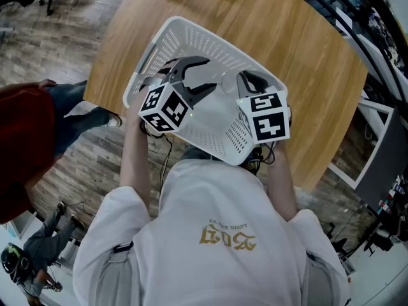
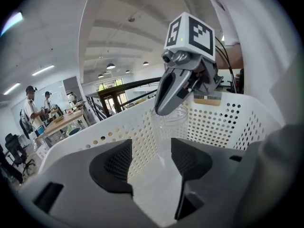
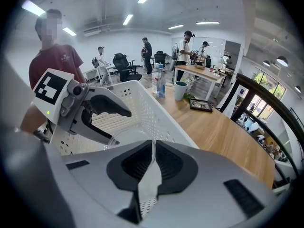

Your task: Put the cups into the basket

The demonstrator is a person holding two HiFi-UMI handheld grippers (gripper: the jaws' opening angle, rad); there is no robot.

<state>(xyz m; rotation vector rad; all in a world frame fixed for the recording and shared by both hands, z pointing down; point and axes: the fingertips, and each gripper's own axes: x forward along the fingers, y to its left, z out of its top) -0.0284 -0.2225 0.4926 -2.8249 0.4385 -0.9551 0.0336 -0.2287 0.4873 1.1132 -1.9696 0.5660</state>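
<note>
White perforated basket (image 1: pixel 191 32) on wooden tabletop (image 1: pixel 306 75), right gripper (image 3: pixel 154 150) fingers pinching rim of clear cup (image 2: pixel 174 121) inside basket, left gripper (image 2: pixel 151 152) fingers apart, empty, over basket floor

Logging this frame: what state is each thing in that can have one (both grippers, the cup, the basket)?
left gripper: open, jaws apart inside the basket, nothing between them.
right gripper: shut on the rim of the clear cup.
clear cup: upright inside the basket, held by its wall.
basket: standing on the wooden table, with only this one cup visible inside.
</note>
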